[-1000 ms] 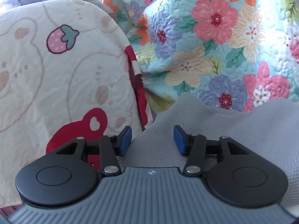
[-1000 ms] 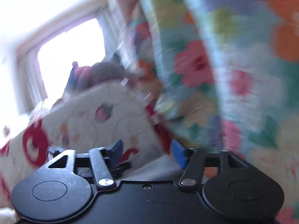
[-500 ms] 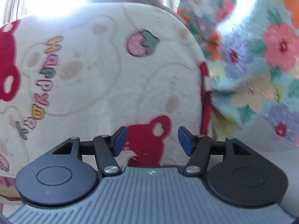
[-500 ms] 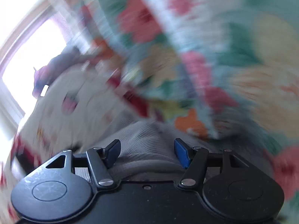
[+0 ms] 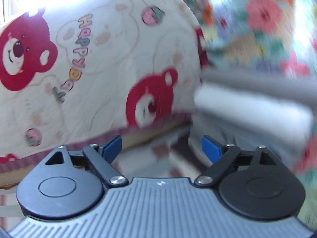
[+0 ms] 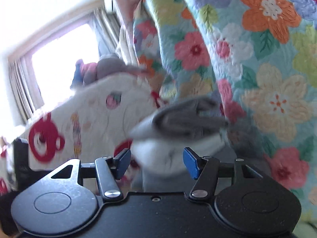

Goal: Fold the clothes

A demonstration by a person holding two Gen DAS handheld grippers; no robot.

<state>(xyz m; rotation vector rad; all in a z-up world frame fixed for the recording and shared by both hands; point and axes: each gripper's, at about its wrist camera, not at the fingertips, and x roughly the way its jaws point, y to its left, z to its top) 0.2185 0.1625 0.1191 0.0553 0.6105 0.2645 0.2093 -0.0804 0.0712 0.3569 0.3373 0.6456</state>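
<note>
A grey garment (image 5: 257, 103) lies folded to the right in the left wrist view, blurred, with a darker grey upper layer and a pale lower one. My left gripper (image 5: 161, 148) stands open just short of it, nothing between its blue pads. In the right wrist view the same grey garment (image 6: 178, 123) sits bunched and blurred straight ahead. My right gripper (image 6: 157, 158) is open close in front of it, its pads either side of the pale lower part without closing on it.
A cream quilt with red bears (image 5: 89, 69) rises on the left. A floral quilt (image 6: 257, 69) fills the right and back. A grey plush toy (image 6: 107, 67) sits before a bright window (image 6: 63, 53).
Both grippers stayed open. The left view swung left across the bear quilt, then dropped lower, with the garment now at its right. The right view steadied facing the bunched garment.
</note>
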